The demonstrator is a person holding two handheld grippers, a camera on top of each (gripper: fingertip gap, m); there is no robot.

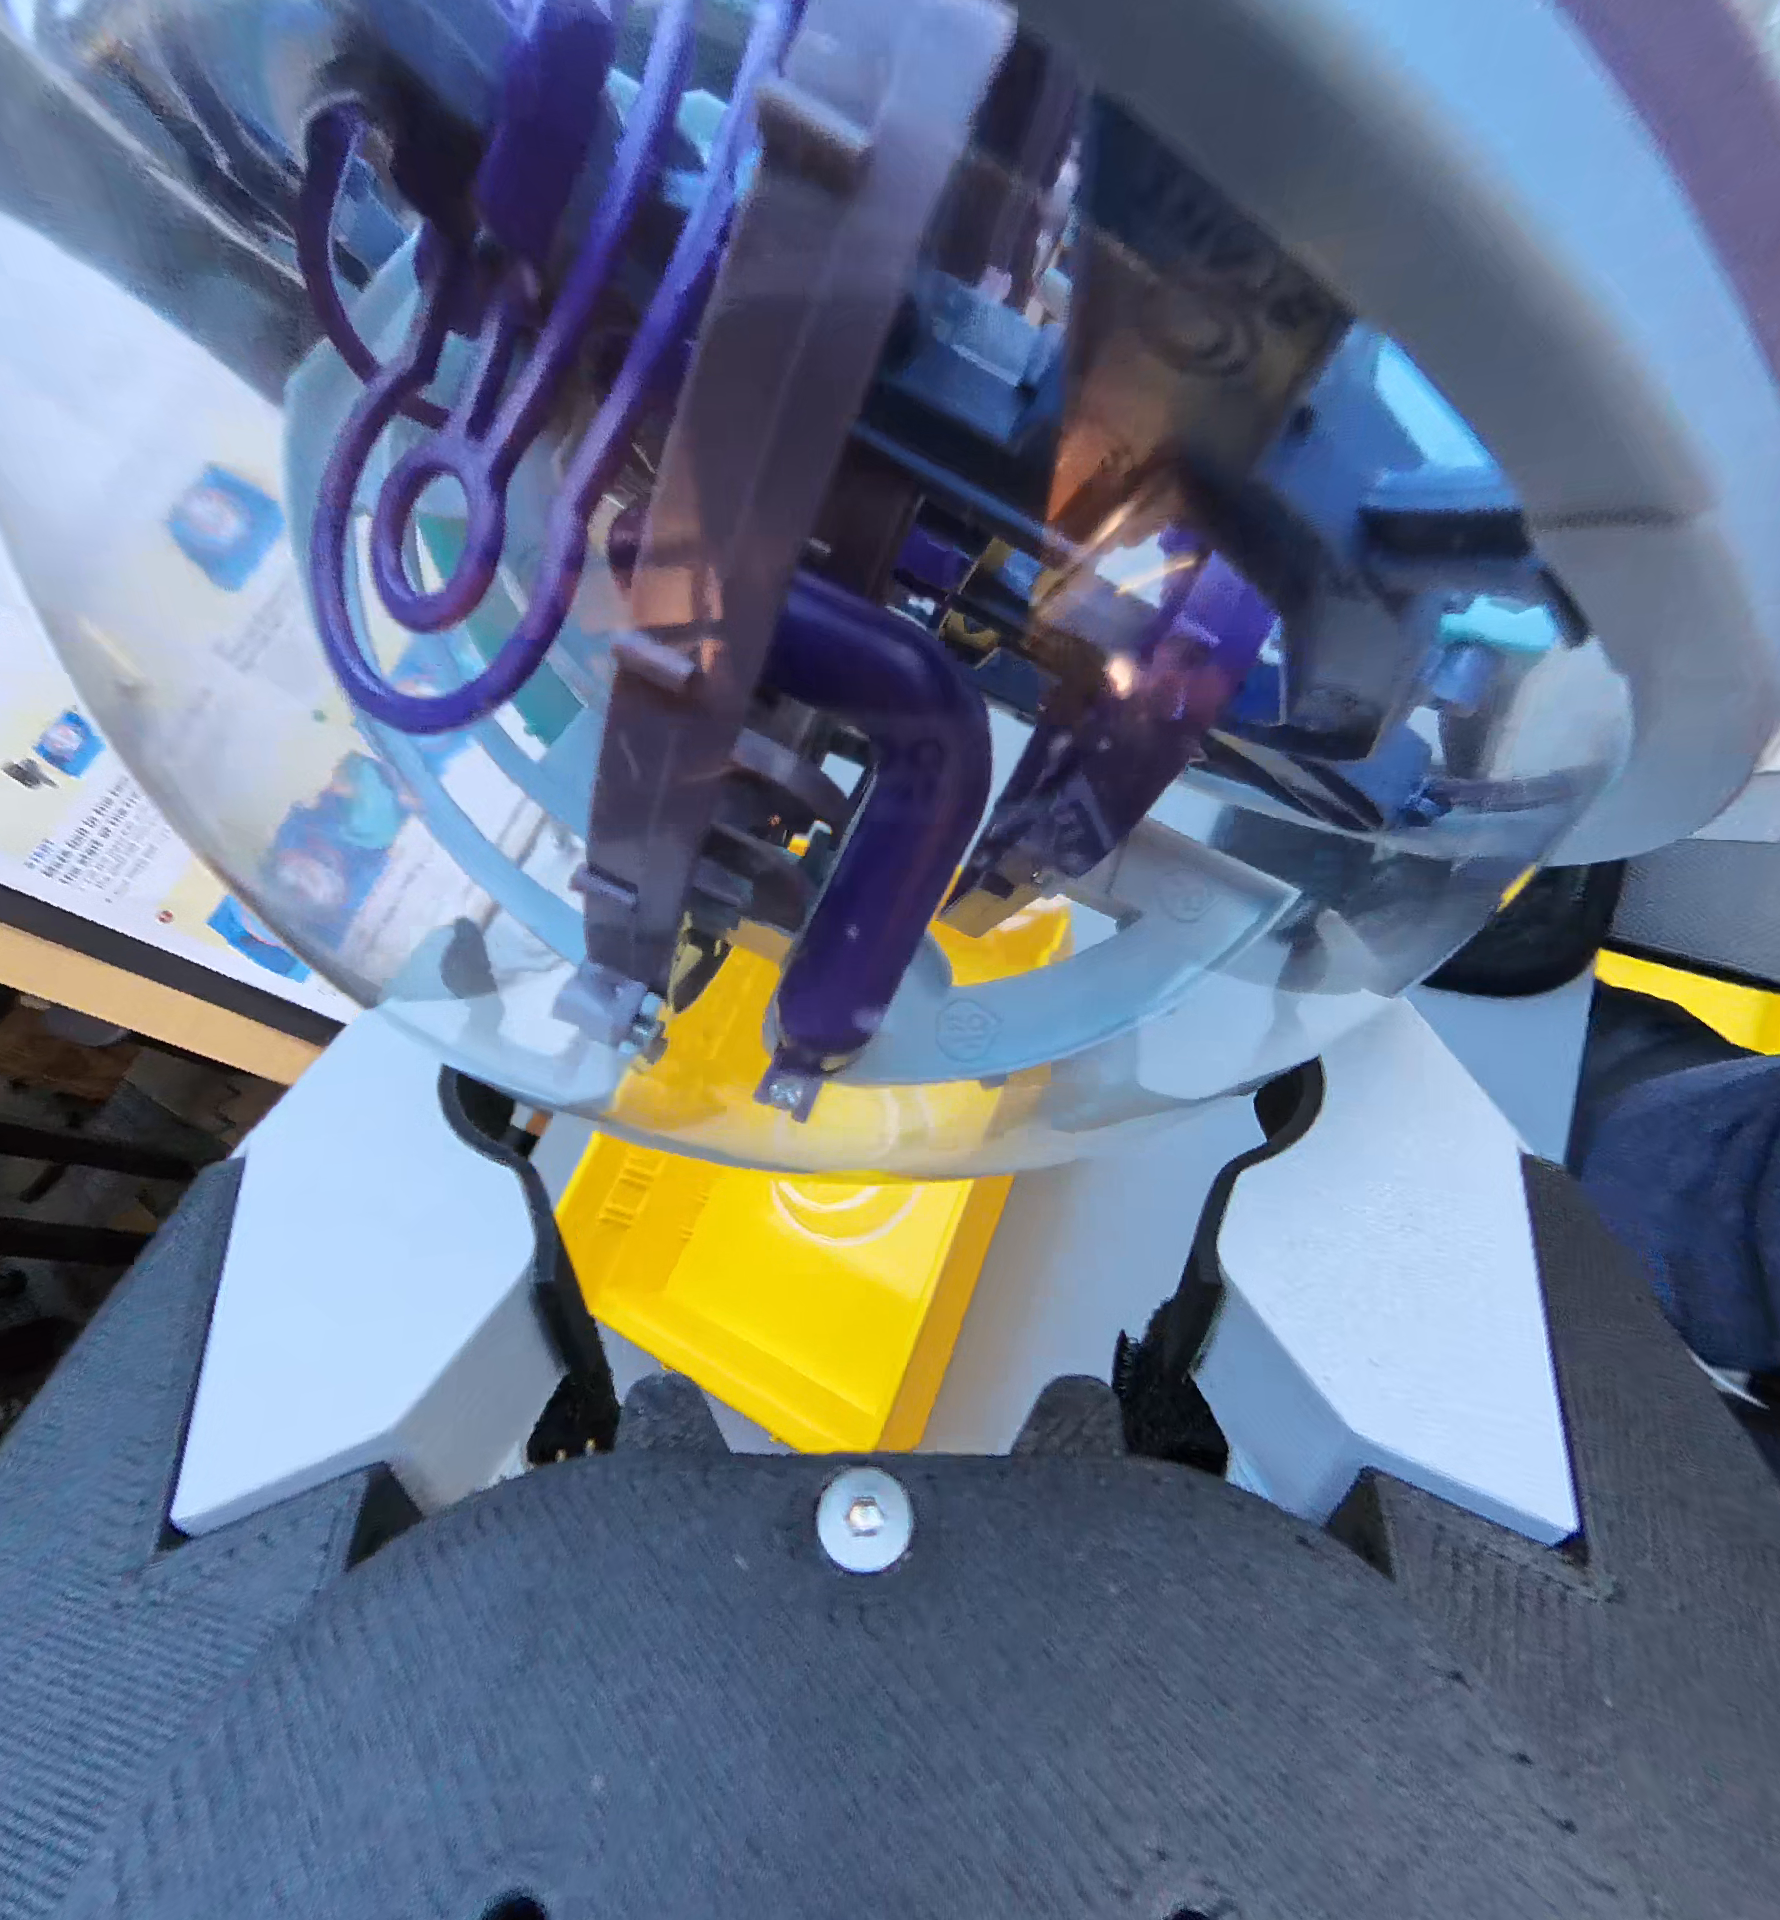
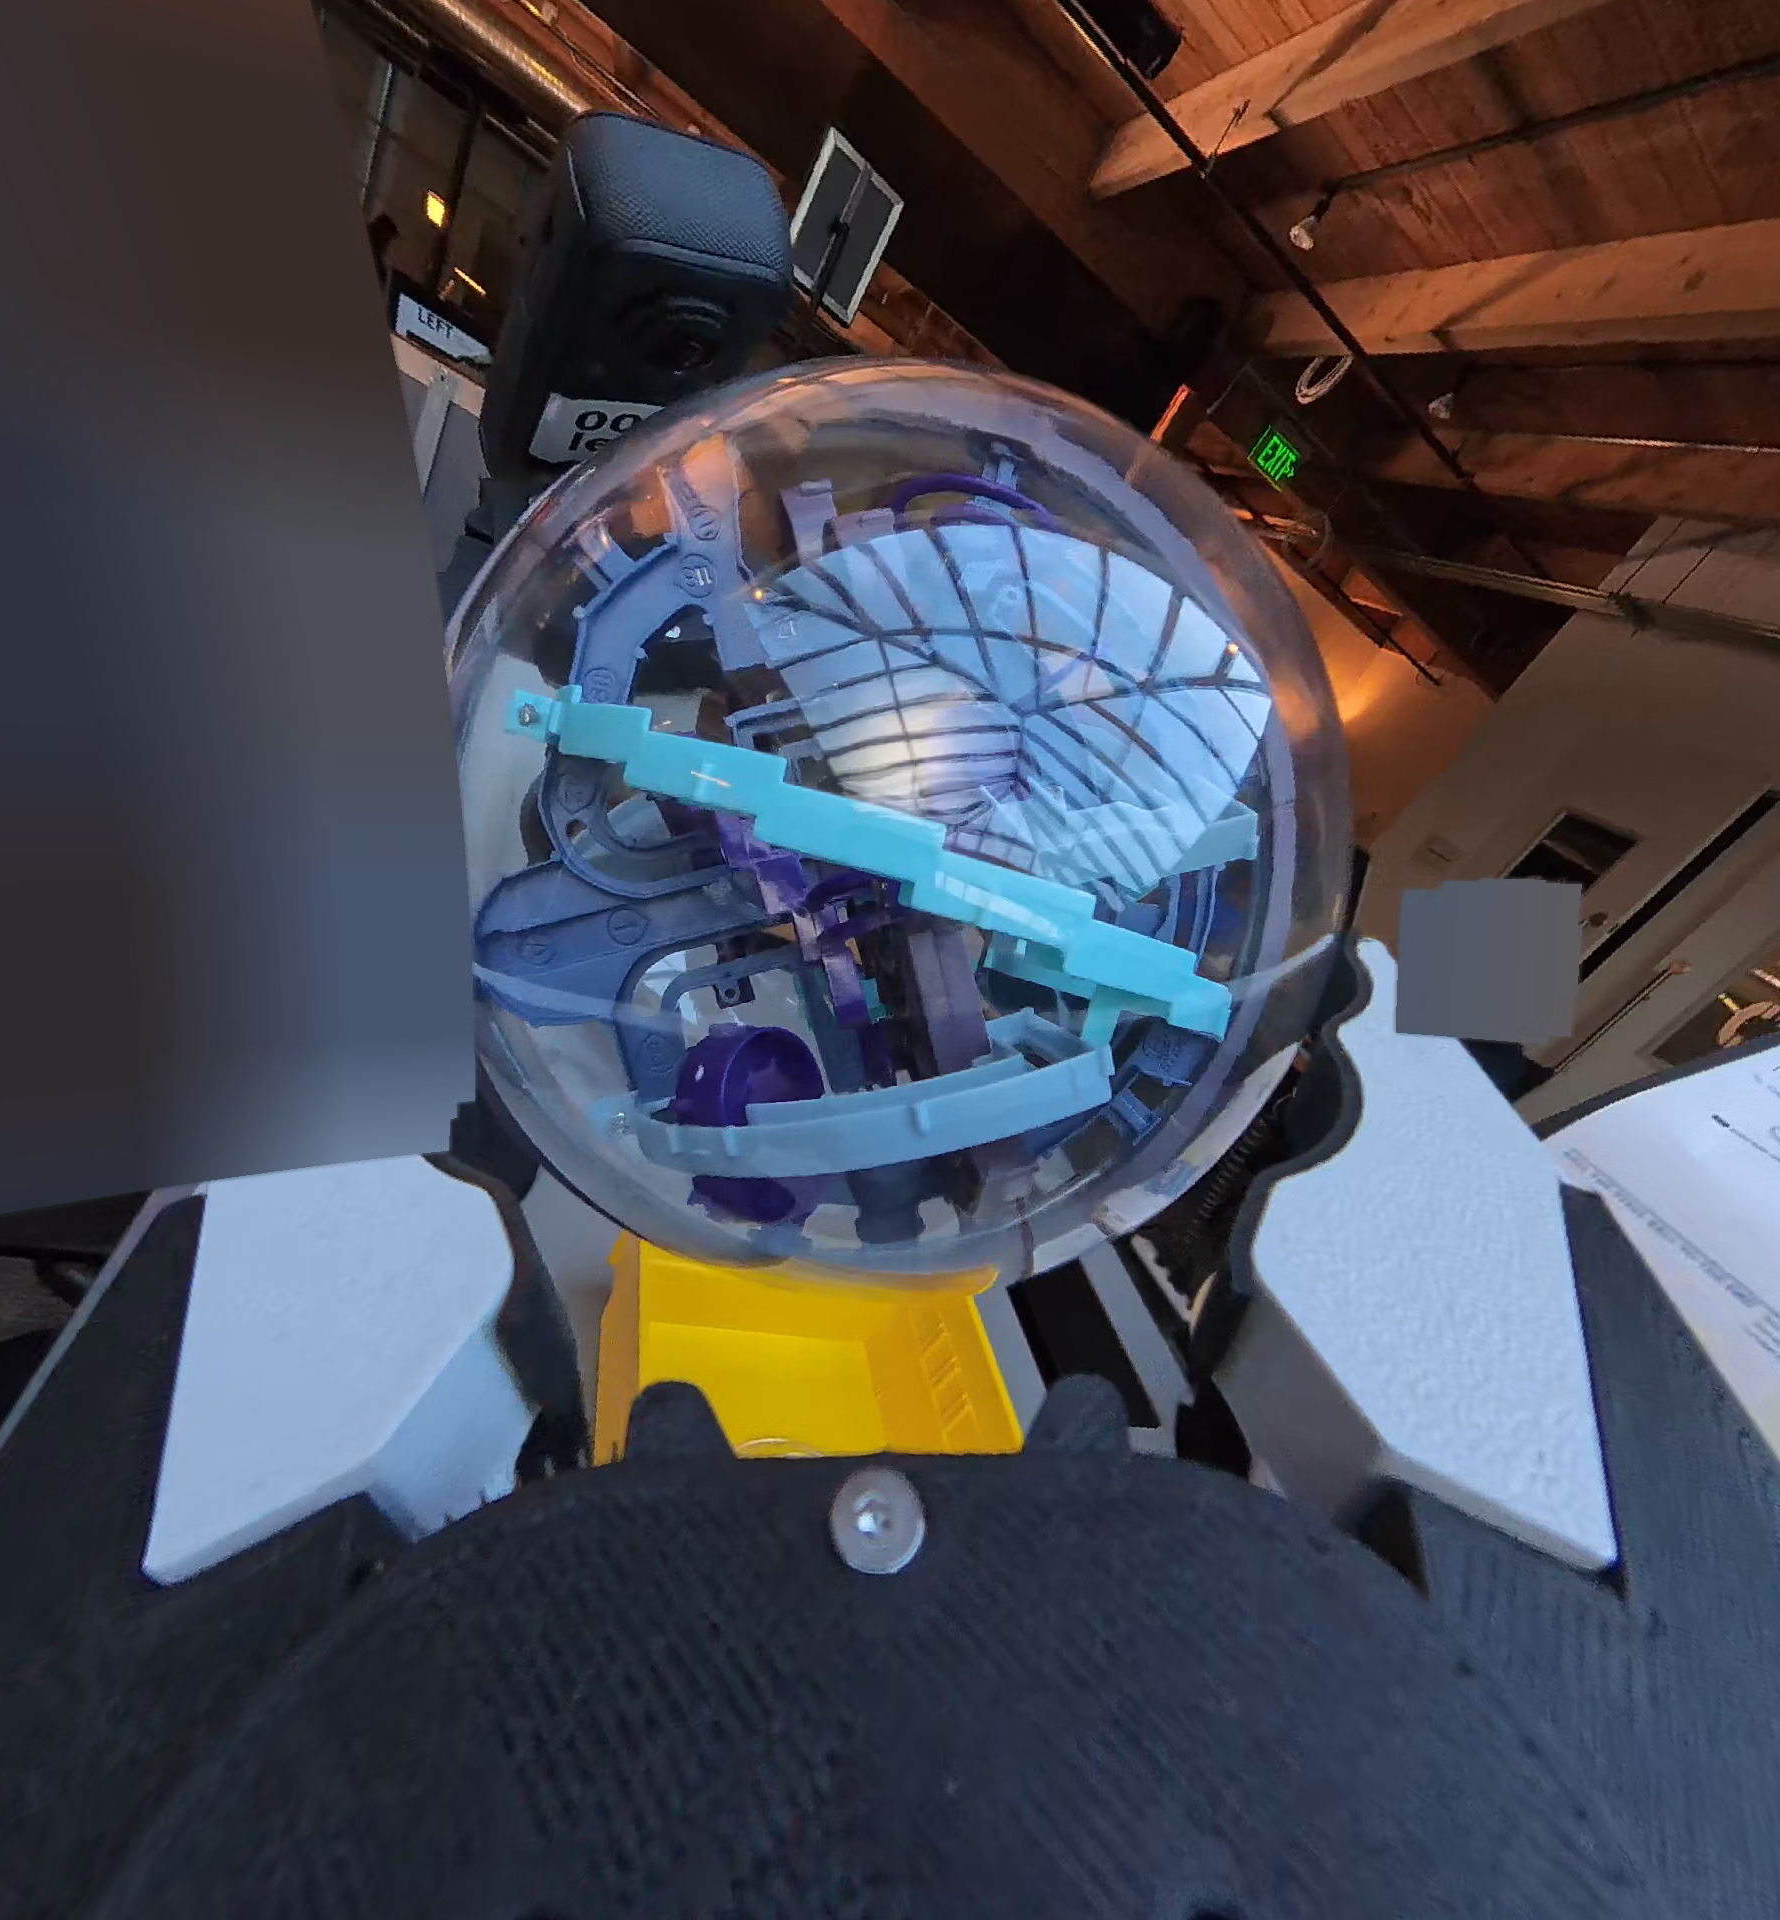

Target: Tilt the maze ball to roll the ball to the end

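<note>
Left wrist view puts the maze ball (image 1: 865, 540) hard against my lens: a clear sphere packed with purple and grey tracks, sitting between my left tongs (image 1: 881, 1122), whose white fingers (image 1: 366, 1299) stand spread, one to each side of its lower curve. I cannot tell whether they actually press on the shell. Below the sphere lies a yellow bin (image 1: 792, 1299). Left of the sphere is a printed sheet (image 1: 44, 665) with blue pictures and lines of text.

Right wrist view shows the maze ball (image 2: 896, 831) above my right tongs (image 2: 896, 1184), fingers (image 2: 1405, 1309) spread wide beside it; contact is unclear here too. A turquoise stepped track (image 2: 865, 842) crosses the sphere, and small moulded numbers mark the grey tracks. The yellow bin (image 2: 803, 1361) sits under the sphere. Behind the sphere stands a black camera (image 2: 657, 281) with a white label. Up right of the sphere glows a green sign (image 2: 1275, 457). A printed sheet (image 2: 1738, 1226) lies right of the sphere. The small rolling ball I cannot pick out.
</note>
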